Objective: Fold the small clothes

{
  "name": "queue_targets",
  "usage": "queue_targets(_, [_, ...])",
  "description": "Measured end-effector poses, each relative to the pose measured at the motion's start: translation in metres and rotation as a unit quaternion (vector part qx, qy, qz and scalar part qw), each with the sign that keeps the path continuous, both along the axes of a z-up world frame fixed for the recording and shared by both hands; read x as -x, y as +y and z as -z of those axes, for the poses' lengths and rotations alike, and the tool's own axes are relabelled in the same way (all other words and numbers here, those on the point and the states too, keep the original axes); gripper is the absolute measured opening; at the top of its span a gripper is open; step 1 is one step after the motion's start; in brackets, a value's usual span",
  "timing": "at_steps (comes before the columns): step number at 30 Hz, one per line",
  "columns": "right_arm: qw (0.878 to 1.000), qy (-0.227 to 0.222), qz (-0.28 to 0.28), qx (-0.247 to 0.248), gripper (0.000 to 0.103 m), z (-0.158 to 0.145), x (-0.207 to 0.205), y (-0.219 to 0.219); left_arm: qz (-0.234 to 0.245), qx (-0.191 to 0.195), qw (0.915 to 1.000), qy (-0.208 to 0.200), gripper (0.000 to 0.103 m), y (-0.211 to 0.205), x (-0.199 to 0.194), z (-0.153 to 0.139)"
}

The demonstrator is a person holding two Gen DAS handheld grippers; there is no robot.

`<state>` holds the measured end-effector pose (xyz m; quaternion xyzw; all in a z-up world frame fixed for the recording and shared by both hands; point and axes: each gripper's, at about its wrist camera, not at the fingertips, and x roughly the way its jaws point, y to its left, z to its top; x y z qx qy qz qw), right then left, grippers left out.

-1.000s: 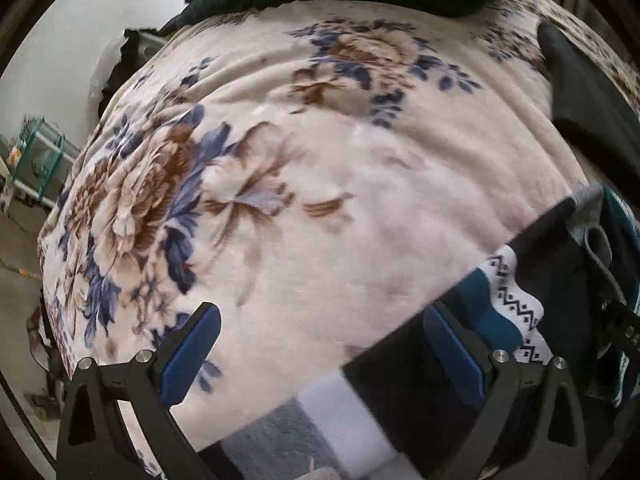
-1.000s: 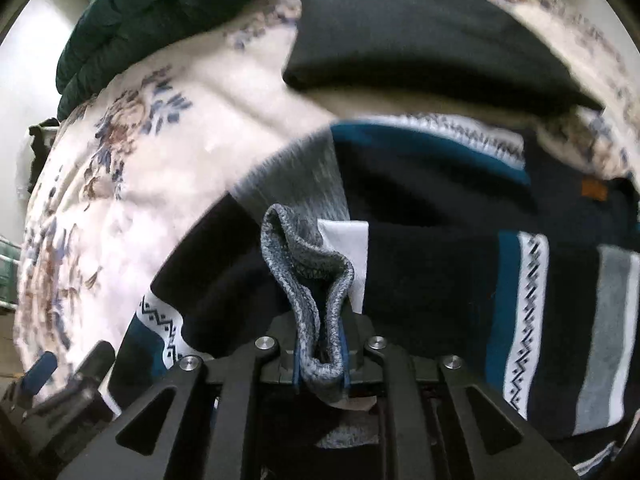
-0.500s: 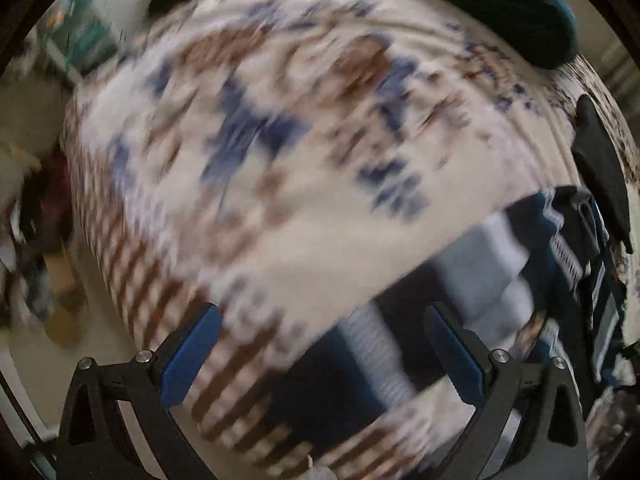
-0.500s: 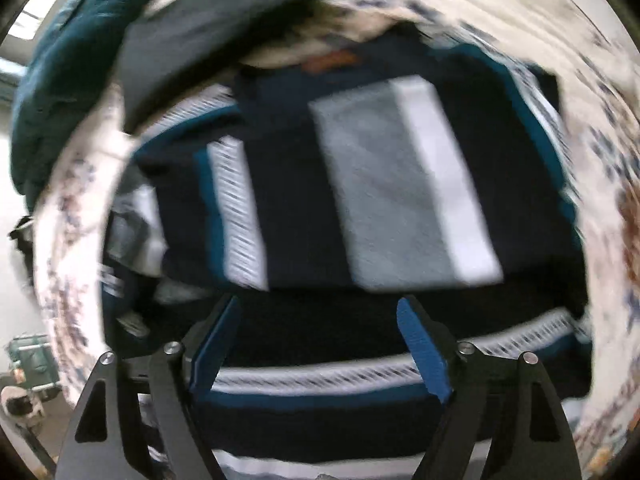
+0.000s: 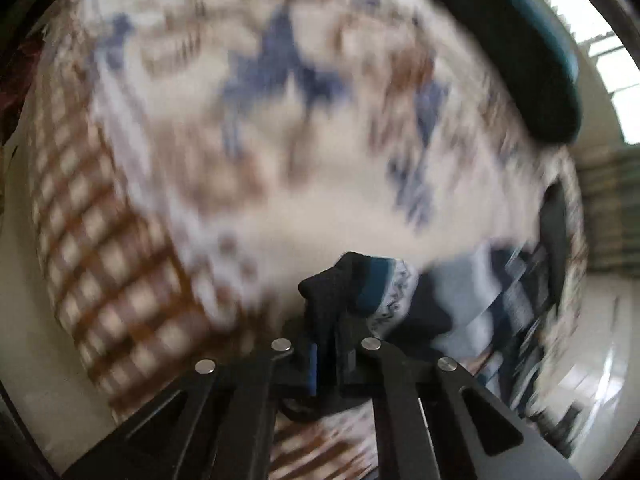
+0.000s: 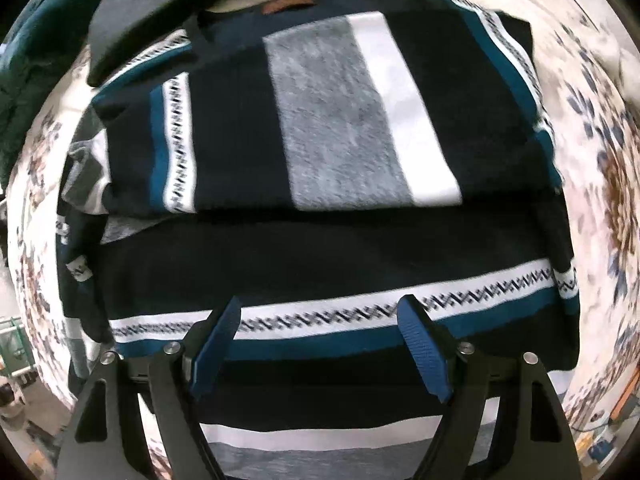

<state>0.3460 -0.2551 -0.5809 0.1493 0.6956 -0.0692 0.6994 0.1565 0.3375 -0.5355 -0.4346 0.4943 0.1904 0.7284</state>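
Observation:
A dark navy sweater [image 6: 320, 120] with grey, white and teal stripes lies on a floral blanket [image 6: 592, 128], its upper part folded over the lower. My right gripper [image 6: 320, 344] is open and empty just above the sweater's patterned white band. My left gripper [image 5: 332, 356] is shut on a bunched edge of the sweater [image 5: 360, 284], dark with teal and white trim. The rest of the sweater [image 5: 500, 292] trails to the right in the blurred left wrist view.
A folded black garment [image 6: 160, 4] lies beyond the sweater. A dark green quilt [image 6: 36, 40] sits at the far left, and also shows in the left wrist view [image 5: 532, 48]. The blanket's checked border [image 5: 104, 260] hangs over the bed edge, with floor [image 5: 592, 360] beyond.
My right gripper let go of the grey cuff, opened, and now hovers over the folded sweater. My left gripper closed on the sweater's edge and swung quickly, blurring its view.

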Motion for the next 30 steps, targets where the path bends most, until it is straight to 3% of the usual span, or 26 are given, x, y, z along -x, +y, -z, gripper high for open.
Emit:
queue_targets(3, [1.0,-0.009,-0.003,-0.005,0.082,-0.008,0.002,0.01,-0.014,-0.032,0.9989,-0.032,0.004,0.041,-0.012,-0.026])
queue_targets(5, [1.0,-0.01,-0.004,-0.007,0.082,-0.012,0.005,0.013,-0.021,-0.038,0.9986,-0.031,0.009,0.068,-0.015,-0.026])
queue_targets(9, [1.0,-0.008,-0.001,-0.01,0.082,-0.015,0.003,0.015,-0.083,0.051,0.9937,-0.056,0.034,0.093,0.009,-0.003])
queue_targets(10, [1.0,-0.007,0.0,-0.011,0.082,-0.016,-0.001,0.009,-0.103,0.07,0.9901,-0.065,0.043,0.09,0.019,0.001])
queue_targets(11, [1.0,-0.006,0.002,-0.01,0.082,-0.017,-0.006,0.006,-0.128,0.09,0.9851,-0.072,0.064,0.085,0.031,0.007])
queue_targets(12, [1.0,-0.007,0.005,-0.009,0.082,-0.016,-0.006,0.005,-0.15,0.105,0.9798,-0.081,0.069,0.08,0.038,0.012])
queue_targets(15, [1.0,-0.01,0.017,-0.004,0.083,-0.009,-0.02,0.004,-0.22,0.181,0.953,-0.104,0.071,0.058,0.05,0.042])
queue_targets(18, [0.999,-0.014,0.029,0.0,0.089,-0.001,-0.036,0.015,-0.243,0.208,0.9415,-0.107,0.071,0.047,0.026,0.066])
queue_targets(20, [0.999,-0.015,0.032,0.005,0.089,-0.001,-0.039,0.014,-0.249,0.199,0.943,-0.097,0.069,0.047,0.007,0.072])
queue_targets(22, [0.999,-0.021,0.027,0.027,0.089,-0.002,-0.051,0.018,-0.252,0.163,0.9497,-0.088,0.065,0.051,-0.01,0.067])
queue_targets(23, [0.998,-0.027,0.022,0.047,0.089,-0.005,-0.055,0.018,-0.243,0.13,0.9579,-0.08,0.044,0.055,-0.023,0.058])
queue_targets(24, [0.997,-0.033,0.018,0.064,0.089,-0.009,-0.06,0.016,-0.218,0.101,0.9685,-0.066,0.014,0.058,-0.037,0.05])
queue_targets(25, [0.996,-0.039,0.016,0.074,0.089,-0.012,-0.064,0.015,-0.186,0.068,0.9789,-0.049,0.003,0.061,-0.055,0.043])
queue_targets(27, [0.995,-0.05,0.017,0.089,0.089,-0.019,-0.072,0.01,-0.134,0.002,0.9901,-0.042,0.005,0.06,-0.083,0.022])
queue_targets(30, [0.995,-0.05,0.019,0.087,0.089,-0.022,-0.084,0.0,-0.066,-0.057,0.9947,-0.054,0.005,0.048,-0.12,-0.017])
